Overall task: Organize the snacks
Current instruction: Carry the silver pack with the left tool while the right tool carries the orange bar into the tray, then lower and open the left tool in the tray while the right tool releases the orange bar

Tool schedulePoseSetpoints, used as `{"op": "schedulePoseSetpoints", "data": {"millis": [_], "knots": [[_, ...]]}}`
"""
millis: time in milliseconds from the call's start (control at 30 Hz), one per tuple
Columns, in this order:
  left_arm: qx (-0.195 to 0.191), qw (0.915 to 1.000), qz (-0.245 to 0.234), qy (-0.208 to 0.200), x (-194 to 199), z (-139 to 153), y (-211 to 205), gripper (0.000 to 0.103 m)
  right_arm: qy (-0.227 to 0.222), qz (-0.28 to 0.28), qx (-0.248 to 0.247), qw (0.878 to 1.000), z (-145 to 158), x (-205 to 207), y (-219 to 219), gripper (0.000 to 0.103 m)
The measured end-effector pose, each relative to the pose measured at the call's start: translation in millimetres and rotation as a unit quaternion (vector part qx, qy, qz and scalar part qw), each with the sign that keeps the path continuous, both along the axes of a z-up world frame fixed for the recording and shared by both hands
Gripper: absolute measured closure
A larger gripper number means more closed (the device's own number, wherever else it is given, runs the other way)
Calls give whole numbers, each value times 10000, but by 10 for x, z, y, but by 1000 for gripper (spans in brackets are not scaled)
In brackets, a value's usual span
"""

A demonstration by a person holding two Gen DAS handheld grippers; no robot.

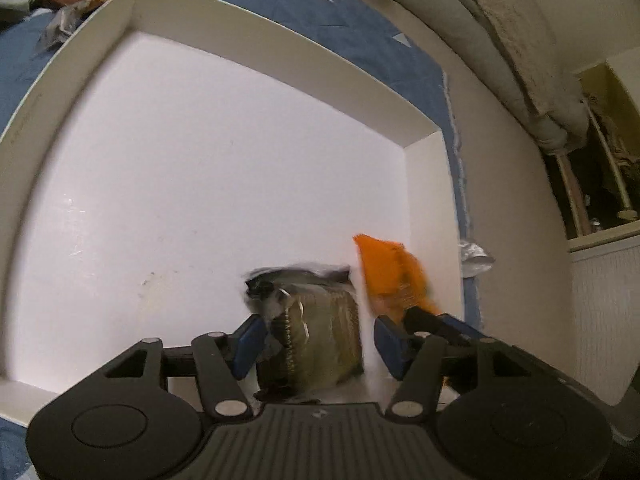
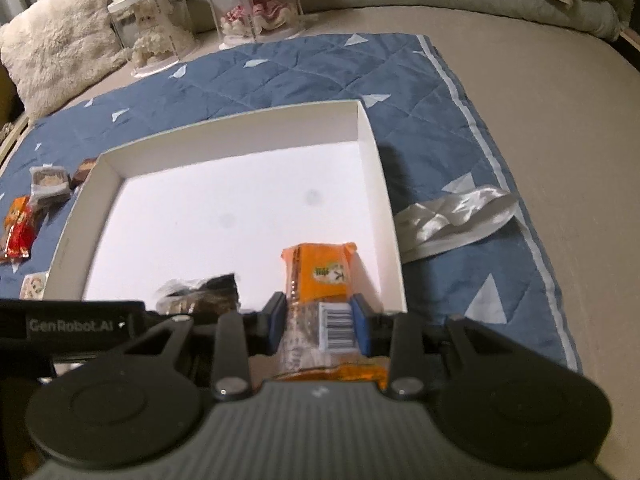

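Loose snacks (image 2: 24, 224) wait on the blue quilt (image 2: 280, 76) left of your white box (image 2: 376, 148). Your left gripper (image 1: 316, 344) stands loose around the brown packet (image 1: 320, 340); your right gripper (image 2: 316, 328) pinches the orange packet (image 2: 320, 276). 2 are nearly placed.
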State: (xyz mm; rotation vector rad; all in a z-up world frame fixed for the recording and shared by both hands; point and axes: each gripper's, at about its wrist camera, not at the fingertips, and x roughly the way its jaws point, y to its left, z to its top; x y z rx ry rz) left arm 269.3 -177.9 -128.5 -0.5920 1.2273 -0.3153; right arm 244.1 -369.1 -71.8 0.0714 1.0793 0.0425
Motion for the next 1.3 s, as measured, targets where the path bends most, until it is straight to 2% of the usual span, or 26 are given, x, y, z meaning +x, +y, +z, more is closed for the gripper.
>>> {"op": "schedulePoseSetpoints", "data": {"millis": [167,333,433,567,767,933,1133,1300], "knots": [[101,9998,-148,-134,-9,53,-23,41,5,18,-8,10000,78,-44,-7,56],[394,9986,-275,-240,23,32,-61,41,67,44,-115,9999,113,-112,-14,54],[364,9984,-324,-287,57,-5,-83,41,88,86,-172,9998,120,-155,-5,51],[557,9953,-633,-477,62,-8,-191,42,108,104,-193,9997,119,-186,-18,50],[594,9934,-889,-418,29,-6,-265,44,138,103,-226,9996,126,-187,-38,50],[624,9932,-857,-481,6,75,-206,43,144,41,-243,9996,146,-199,-52,49],[875,9907,-846,-604,-64,216,-82,42,79,55,-218,9997,208,-255,-40,47],[1028,9885,-844,-722,-152,341,34,36,-21,32,-154,9999,298,-325,-41,43]]}}
